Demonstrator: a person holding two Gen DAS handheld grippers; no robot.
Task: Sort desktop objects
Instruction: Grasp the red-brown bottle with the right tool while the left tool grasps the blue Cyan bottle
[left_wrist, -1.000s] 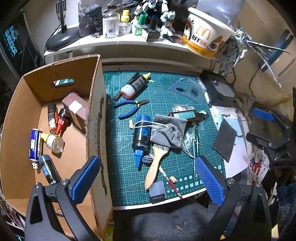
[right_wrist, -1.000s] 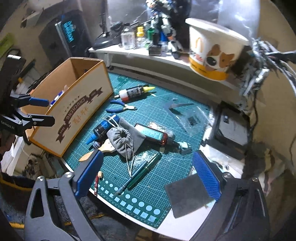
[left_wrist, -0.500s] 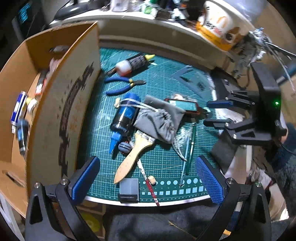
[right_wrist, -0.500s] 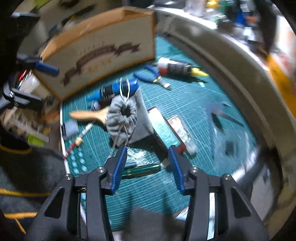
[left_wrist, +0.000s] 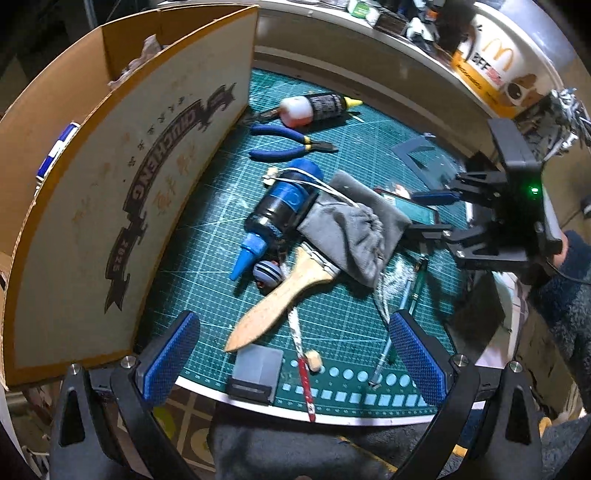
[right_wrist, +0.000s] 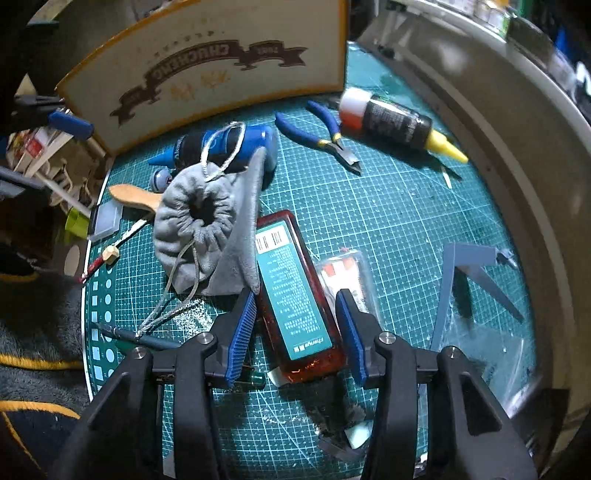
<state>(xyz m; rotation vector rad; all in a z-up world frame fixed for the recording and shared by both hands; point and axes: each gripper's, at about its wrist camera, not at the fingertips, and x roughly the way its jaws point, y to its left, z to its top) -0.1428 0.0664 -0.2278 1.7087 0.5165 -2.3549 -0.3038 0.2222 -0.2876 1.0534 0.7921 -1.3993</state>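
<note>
Right tongs straddle the red bottle

Left wrist view: the left tongs (left_wrist: 293, 354) hang wide and empty over the bench's near edge; the cardboard box (left_wrist: 122, 192) stands along the left edge.
Right wrist view: the right tongs (right_wrist: 295, 332), half open, flank the flat red bottle (right_wrist: 293, 295) mid-mat, not yet gripping; best to close squarely across its narrow sides, clear of the grey pouch (right_wrist: 207, 229) touching it.

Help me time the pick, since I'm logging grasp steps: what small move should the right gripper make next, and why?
Probably close. The right gripper is open, its blue pads on either side of the red bottle with the teal label, which lies flat on the cutting mat. A corner of the grey drawstring pouch overlaps the bottle's far end, so lifting gently afterwards seems wise.
</note>
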